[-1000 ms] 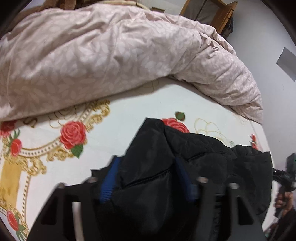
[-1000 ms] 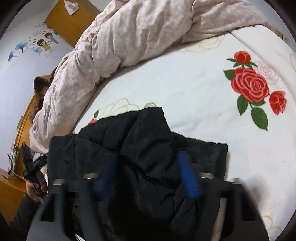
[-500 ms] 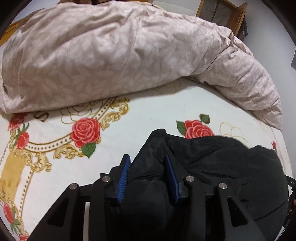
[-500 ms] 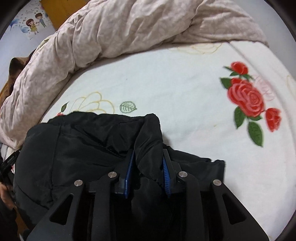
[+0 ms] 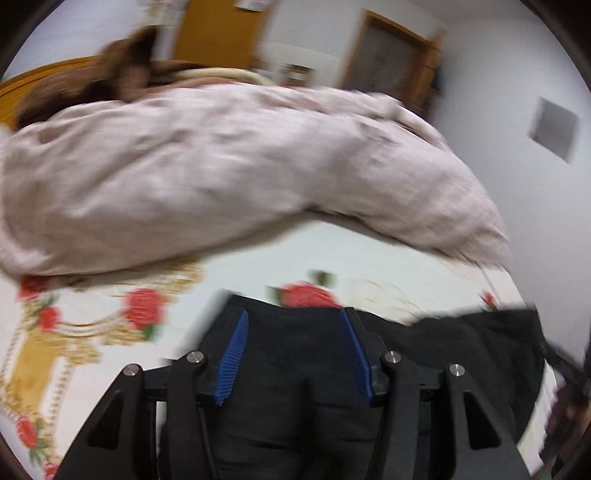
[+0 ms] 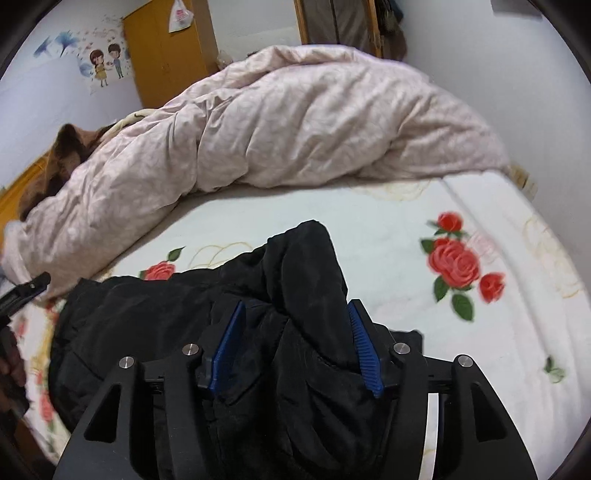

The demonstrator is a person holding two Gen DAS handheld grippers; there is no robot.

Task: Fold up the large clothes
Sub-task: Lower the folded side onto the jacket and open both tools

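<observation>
Black jacket [image 6: 155,325] heaped on bed [image 6: 369,229], near edge, w/ one fold standing up in a peak toward bed's middle. Rt gripper [image 6: 295,343] over that peak: fingers apart, just been opening, cloth betw blue pads [image 6: 364,345] but not pinched – far pad looks to brush fabric, near pad clear of it. Lt gripper [image 5: 293,350] over jacket's [image 5: 461,350] other end, view badly blurred: fingers apart too, just been opening, dark cloth seen betw pads, contact can't tell. No containers in either view. Count: 1 jacket, 2 grippers, 1 pink quilt [image 6: 295,125] bunched along bed's far edge, 1 brown item [image 6: 64,147] past quilt at far left corner. Rose prints on sheet: one cluster [image 6: 458,264] toward rt edge, single rose [image 6: 160,271] touching jacket's far side. Orange cupboard [image 6: 170,48] by wall behind quilt, white bag [image 6: 180,15] hanging on it, cartoon sticker [image 6: 105,62] on wall beside.
</observation>
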